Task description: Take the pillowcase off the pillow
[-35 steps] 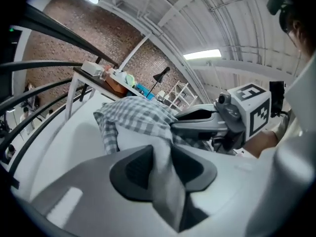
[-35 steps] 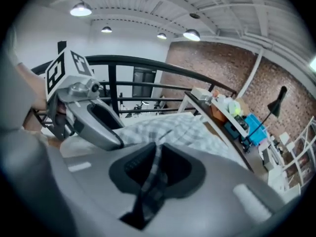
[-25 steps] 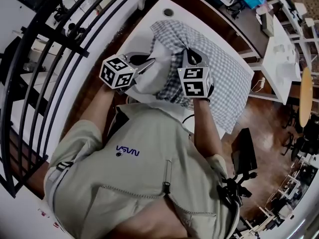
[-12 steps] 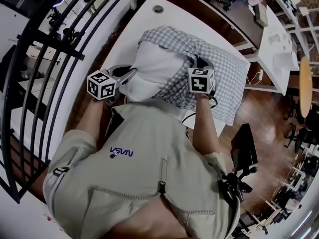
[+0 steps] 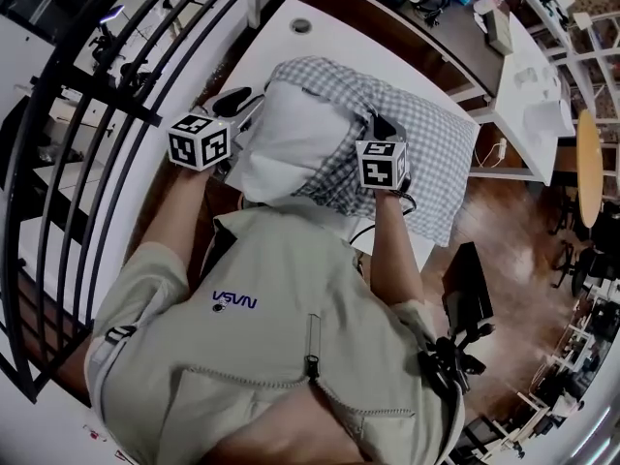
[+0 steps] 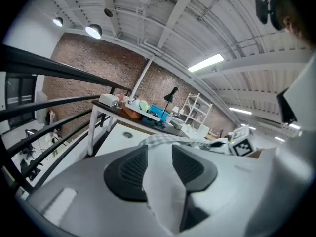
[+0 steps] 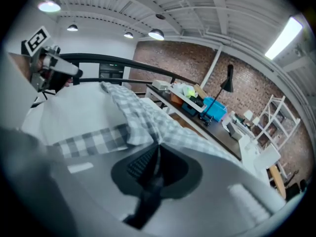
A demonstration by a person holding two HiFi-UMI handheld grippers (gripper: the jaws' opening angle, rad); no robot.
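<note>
A white pillow (image 5: 291, 134) lies on the white table (image 5: 291, 51), its near end bare. The grey checked pillowcase (image 5: 431, 153) still wraps its far and right part. My left gripper (image 5: 240, 108) is at the pillow's left edge. Its jaws are opening, with a fold of white pillow (image 6: 160, 181) still between the pads (image 6: 129, 172), which no longer pinch it. On the right side of the pillow, my right gripper (image 5: 376, 126) is shut on the pillowcase's gathered hem (image 7: 143, 117).
A black railing (image 5: 87, 95) runs along the table's left side. A cluttered desk (image 7: 197, 102) stands beyond the table's far end, and white tables (image 5: 533, 95) stand to the right. A dark chair (image 5: 470, 289) is behind my right elbow. A round cable hole (image 5: 293, 25) marks the table's far corner.
The pillowcase has slid back, baring more white pillow. My left gripper has moved left and farther along the pillow's edge, and its jaws have widened. The right gripper keeps its grip.
</note>
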